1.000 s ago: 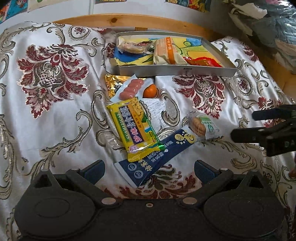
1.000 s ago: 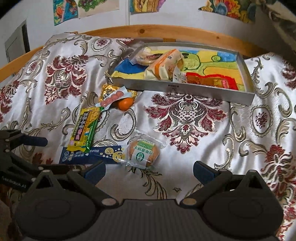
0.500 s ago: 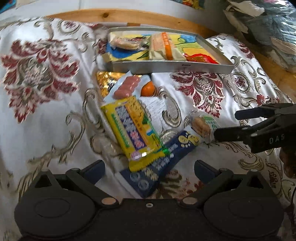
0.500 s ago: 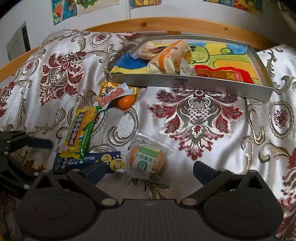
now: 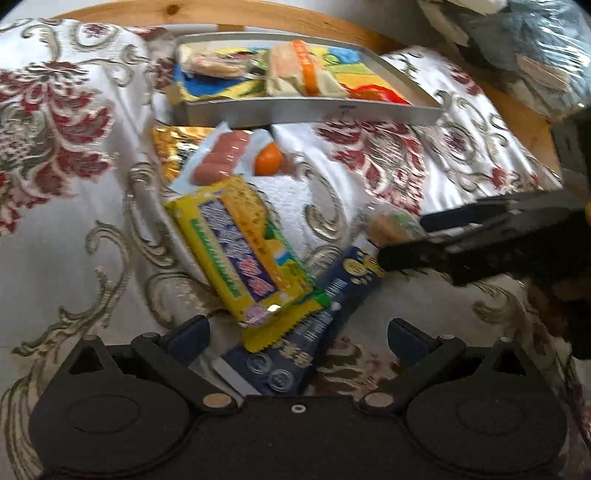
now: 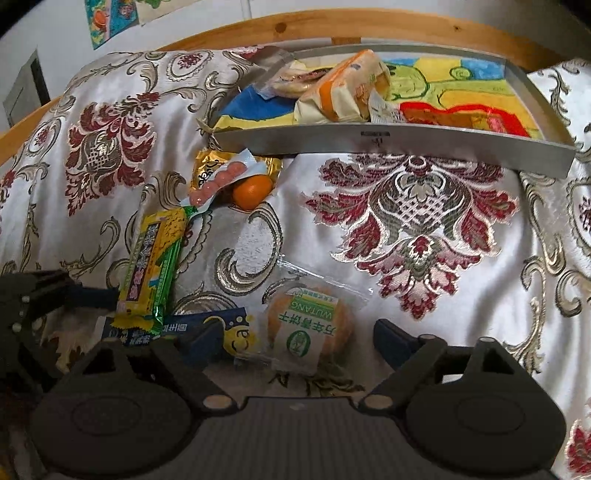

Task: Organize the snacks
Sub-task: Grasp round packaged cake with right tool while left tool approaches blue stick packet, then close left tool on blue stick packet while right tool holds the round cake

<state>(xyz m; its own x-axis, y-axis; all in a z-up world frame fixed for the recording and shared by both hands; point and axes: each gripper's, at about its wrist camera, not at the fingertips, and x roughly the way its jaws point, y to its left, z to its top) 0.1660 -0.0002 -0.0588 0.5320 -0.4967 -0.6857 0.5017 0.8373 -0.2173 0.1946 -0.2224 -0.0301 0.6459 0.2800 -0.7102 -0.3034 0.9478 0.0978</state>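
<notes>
Floral satin bedspread [image 6: 424, 206], wooden rail [image 6: 332, 26] far side. Metal tray [image 6: 388, 138] far centre, holding an orange-banded pack [image 6: 340, 92] and a red packet [image 6: 461, 116]. Near-left pile: yellow bar [image 5: 236, 251] lying across a blue pouch [image 5: 325, 317]; sausage pack [image 6: 221, 177] and orange [image 6: 253, 192] farther back. Left gripper [image 5: 295, 336] spread, straddling the pile's near end. Right gripper [image 6: 295, 338] spread around the round biscuit pack [image 6: 308, 325], contact unclear.

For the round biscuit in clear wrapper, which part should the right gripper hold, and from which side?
Grip across the round biscuit itself, coming from above and the near side, where the open right gripper already straddles it. It lies flat on the cloth; its thick middle probably holds better than the thin, slippery wrapper edge.
</notes>
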